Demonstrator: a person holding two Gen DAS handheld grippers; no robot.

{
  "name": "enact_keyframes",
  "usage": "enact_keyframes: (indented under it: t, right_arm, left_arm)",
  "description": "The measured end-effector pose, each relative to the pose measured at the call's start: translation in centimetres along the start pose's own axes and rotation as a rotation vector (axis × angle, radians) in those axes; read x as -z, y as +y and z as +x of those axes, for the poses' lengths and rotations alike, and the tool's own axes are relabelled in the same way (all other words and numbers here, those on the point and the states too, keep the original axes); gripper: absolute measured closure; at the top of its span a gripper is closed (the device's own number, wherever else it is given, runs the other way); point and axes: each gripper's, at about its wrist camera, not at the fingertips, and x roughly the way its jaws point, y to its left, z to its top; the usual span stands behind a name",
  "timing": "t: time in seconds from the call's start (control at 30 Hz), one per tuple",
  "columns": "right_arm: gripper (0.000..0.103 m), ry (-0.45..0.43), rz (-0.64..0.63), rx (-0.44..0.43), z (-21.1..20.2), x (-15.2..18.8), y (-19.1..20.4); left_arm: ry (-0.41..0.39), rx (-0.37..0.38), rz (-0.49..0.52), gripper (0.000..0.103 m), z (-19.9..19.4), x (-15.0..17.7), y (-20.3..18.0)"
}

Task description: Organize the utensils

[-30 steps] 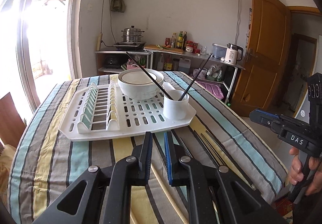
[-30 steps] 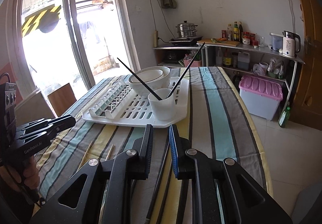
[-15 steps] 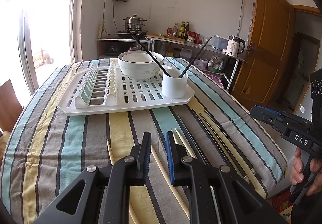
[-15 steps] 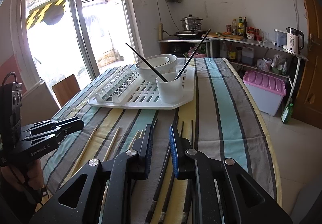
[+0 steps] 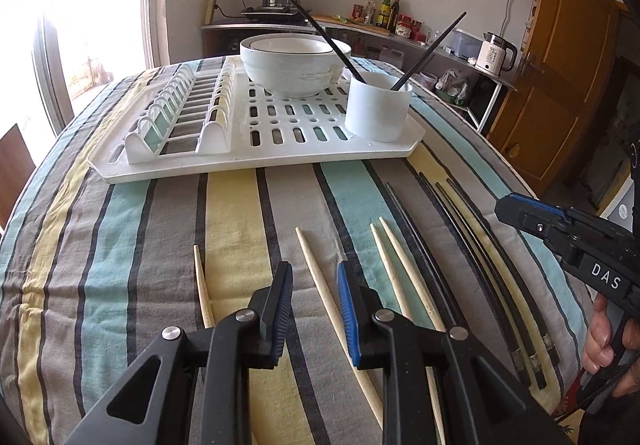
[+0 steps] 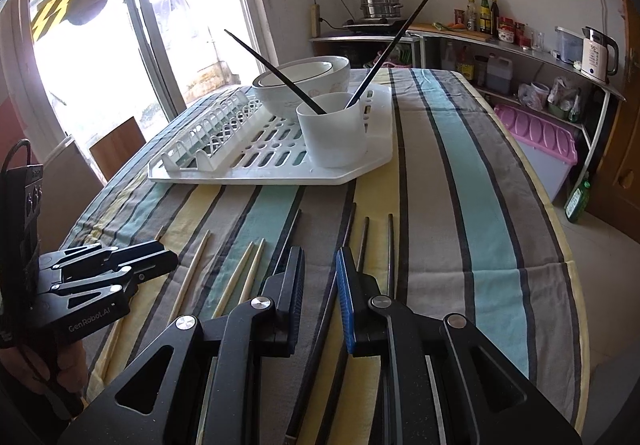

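**Grippers poised over loose chopsticks on striped tablecloth**

The left gripper (image 5: 312,273) hangs above the striped tablecloth (image 5: 120,245), its jaws parting with nothing pressed between them; one pale wooden chopstick (image 5: 320,285) lies on the cloth under the gap, its near end hidden beneath the right-hand finger. Another pale stick (image 5: 202,285) lies just outside the left-hand finger, its lower part cut off by the gripper body. Beyond the right-hand finger a pair of wooden chopsticks (image 5: 394,265) and several black chopsticks (image 5: 472,245) lie side by side — all with long axes running away from the fingertips toward the white dish rack (image 5: 260,161), tapered tips pointing that way.

The right gripper (image 6: 320,265) stands with a narrow gap, holding nothing. A black chopstick (image 6: 328,309) passes under that gap, and whether it touches either pad cannot be told. Its near end vanishes behind the gripper.

Ahead of both sets of fingers, on the rack, a white cup (image 5: 378,111) holds two black chopsticks (image 5: 432,45) leaning apart in a V beside stacked white bowls (image 5: 294,63).
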Motion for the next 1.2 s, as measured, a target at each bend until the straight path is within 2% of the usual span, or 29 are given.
enact_keyframes:
  t: [0.3, 0.6, 0.87, 0.97, 1.2]
  right_arm:
    - [0.086, 0.093, -0.001, 0.043, 4.3, -1.1, -0.8]
    - [0.086, 0.153, -0.03, 0.063, 6.3, -1.5, -0.7]
    - [0.089, 0.182, -0.067, 0.095, 7.3, -2.2, 0.0]
    - [0.097, 0.19, -0.066, 0.103, 7.5, -2.4, -0.1]
    - [0.097, 0.189, -0.037, 0.065, 7.4, -2.5, -0.2]
  left_arm:
    - [0.068, -0.01, -0.013, 0.08, 2.7, -0.6, -0.2]
    - [0.049, -0.042, 0.019, 0.081, 3.0, -0.5, -0.6]
    - [0.048, -0.071, 0.045, 0.093, 3.5, -1.0, -0.8]
    - [0.051, -0.062, 0.042, 0.095, 3.6, -1.2, -0.5]
    - [0.064, -0.011, 0.007, 0.097, 3.7, -1.6, 0.3]
